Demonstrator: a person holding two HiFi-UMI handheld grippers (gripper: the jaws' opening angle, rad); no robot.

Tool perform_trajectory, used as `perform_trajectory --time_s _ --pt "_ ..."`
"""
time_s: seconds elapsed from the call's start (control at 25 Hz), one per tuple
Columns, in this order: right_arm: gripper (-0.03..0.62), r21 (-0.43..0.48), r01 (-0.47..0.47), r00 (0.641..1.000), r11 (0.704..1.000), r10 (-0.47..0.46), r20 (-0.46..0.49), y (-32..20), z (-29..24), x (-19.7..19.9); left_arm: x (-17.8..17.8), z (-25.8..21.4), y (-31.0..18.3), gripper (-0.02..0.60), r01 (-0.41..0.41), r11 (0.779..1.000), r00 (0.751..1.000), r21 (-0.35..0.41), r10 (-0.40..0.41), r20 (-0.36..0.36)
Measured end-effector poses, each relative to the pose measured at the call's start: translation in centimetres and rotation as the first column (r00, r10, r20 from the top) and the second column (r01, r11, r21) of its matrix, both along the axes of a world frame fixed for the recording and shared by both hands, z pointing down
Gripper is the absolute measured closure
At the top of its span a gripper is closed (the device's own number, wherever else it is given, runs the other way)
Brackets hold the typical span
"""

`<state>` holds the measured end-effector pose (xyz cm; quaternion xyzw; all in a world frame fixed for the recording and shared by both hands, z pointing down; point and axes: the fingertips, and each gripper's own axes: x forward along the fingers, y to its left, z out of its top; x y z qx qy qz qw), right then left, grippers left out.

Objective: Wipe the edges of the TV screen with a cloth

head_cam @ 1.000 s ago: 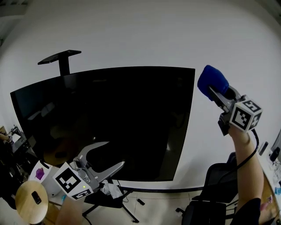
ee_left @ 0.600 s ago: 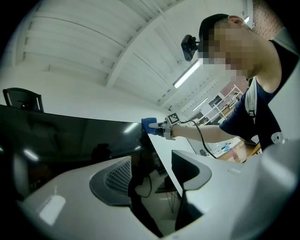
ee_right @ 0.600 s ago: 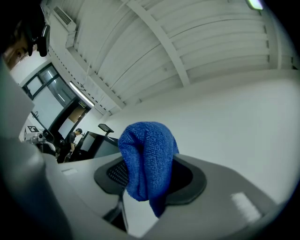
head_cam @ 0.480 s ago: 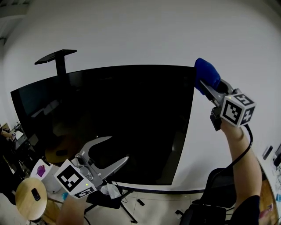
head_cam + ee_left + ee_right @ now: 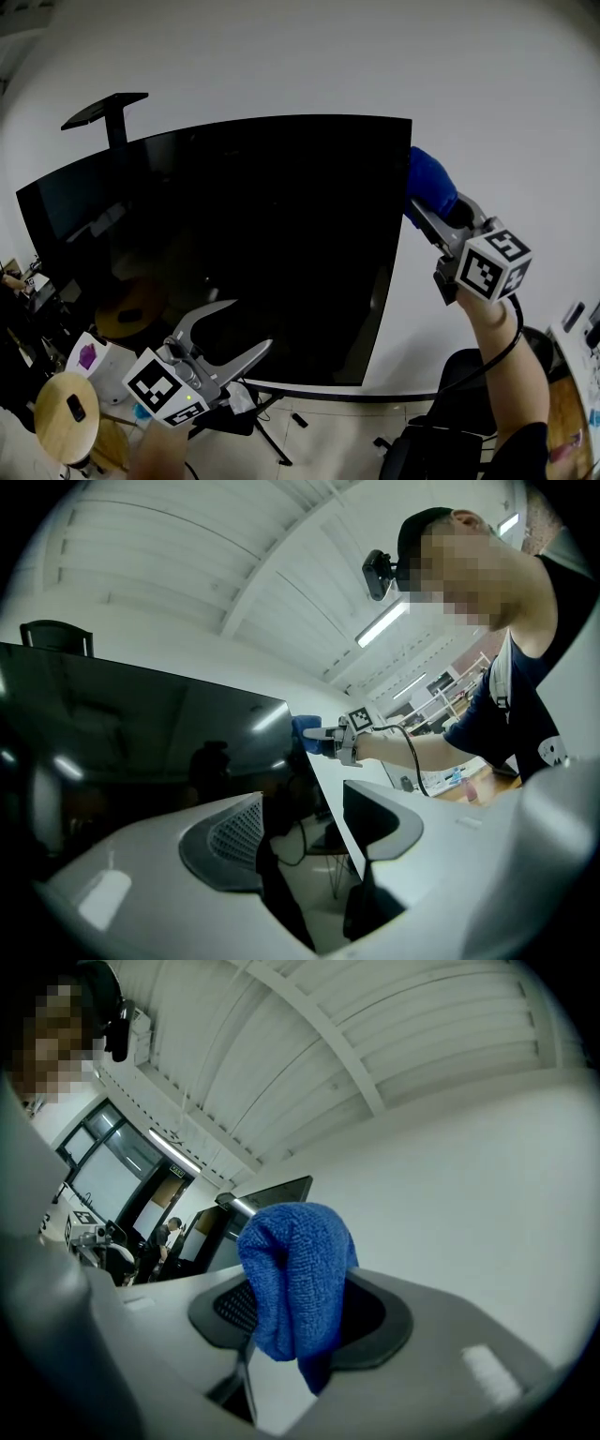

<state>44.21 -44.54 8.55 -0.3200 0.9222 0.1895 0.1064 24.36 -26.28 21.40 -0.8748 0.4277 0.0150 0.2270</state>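
Observation:
A big black TV screen [image 5: 234, 244] on a stand fills the middle of the head view. My right gripper [image 5: 424, 199] is shut on a bunched blue cloth [image 5: 429, 182], and the cloth sits against the upper part of the screen's right edge [image 5: 405, 202]. In the right gripper view the blue cloth [image 5: 298, 1274] bulges between the two pads, with the screen's edge [image 5: 272, 1192] beyond it. My left gripper [image 5: 234, 329] hangs open and empty in front of the screen's lower part. The left gripper view has the dark screen [image 5: 141, 733] and the far blue cloth [image 5: 306, 733].
A white wall [image 5: 487, 103] runs behind the TV. A round wooden stool [image 5: 66, 417] with a small dark object stands at lower left. A black office chair [image 5: 450, 422] sits at lower right. The TV stand's legs [image 5: 267, 441] spread on the floor. A black bracket [image 5: 103, 112] rises behind the screen.
My right gripper with the blue cloth has come down and left, from beside the screen's top right corner to its right edge. The left gripper shifted slightly right and lower.

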Motion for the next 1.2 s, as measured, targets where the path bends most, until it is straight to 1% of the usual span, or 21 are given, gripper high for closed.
perform_trajectory --time_s 0.16,0.28,0.4,0.48,0.6,0.76,0.92,1.0,1.2 --pt "0.393 -0.018 -0.009 0.999 1.000 0.009 -0.030 -0.3 2.7 -0.4 -0.1 1.6 -0.6 0.324 -0.006 1.000 1.000 -0.027 0.005 -0.026" --pt "0.393 -0.014 -0.023 0.998 1.000 0.022 -0.059 -0.3 5.2 -0.3 0.3 3.2 -0.9 0.324 -0.012 0.999 0.999 -0.050 0.010 -0.043" --pt "0.393 -0.013 -0.036 0.996 0.999 0.035 -0.088 -0.1 8.0 -0.1 0.8 5.1 -1.2 0.324 0.001 0.998 0.999 -0.058 -0.003 -0.033" --pt "0.393 -0.030 -0.037 0.995 0.999 0.033 -0.099 -0.3 9.9 -0.1 1.0 6.2 -1.4 0.324 -0.001 0.998 0.999 -0.069 -0.002 -0.042" --pt "0.393 -0.077 -0.030 0.994 0.997 0.021 -0.109 -0.6 13.3 -0.2 0.9 7.8 -1.6 0.324 -0.007 0.995 0.997 -0.098 -0.001 -0.078" --pt "0.393 -0.145 -0.018 0.992 0.989 0.000 -0.122 -1.0 18.1 -0.1 0.8 10.2 -1.9 0.324 0.013 0.992 0.994 -0.124 -0.025 -0.102" --pt "0.393 -0.216 -0.003 0.994 0.976 -0.020 -0.106 -1.4 22.5 0.1 0.7 13.1 -2.4 0.324 0.033 0.986 0.994 -0.164 -0.050 -0.098" --pt "0.393 -0.253 -0.001 0.995 0.967 -0.025 -0.100 -1.5 24.7 0.1 0.4 14.9 -2.8 0.324 0.048 0.980 0.993 -0.194 -0.067 -0.094" --pt "0.393 -0.330 -0.009 0.994 0.944 -0.026 -0.102 -1.7 30.3 0.1 -0.4 18.9 -3.4 0.324 0.065 0.961 0.987 -0.270 -0.102 -0.123"
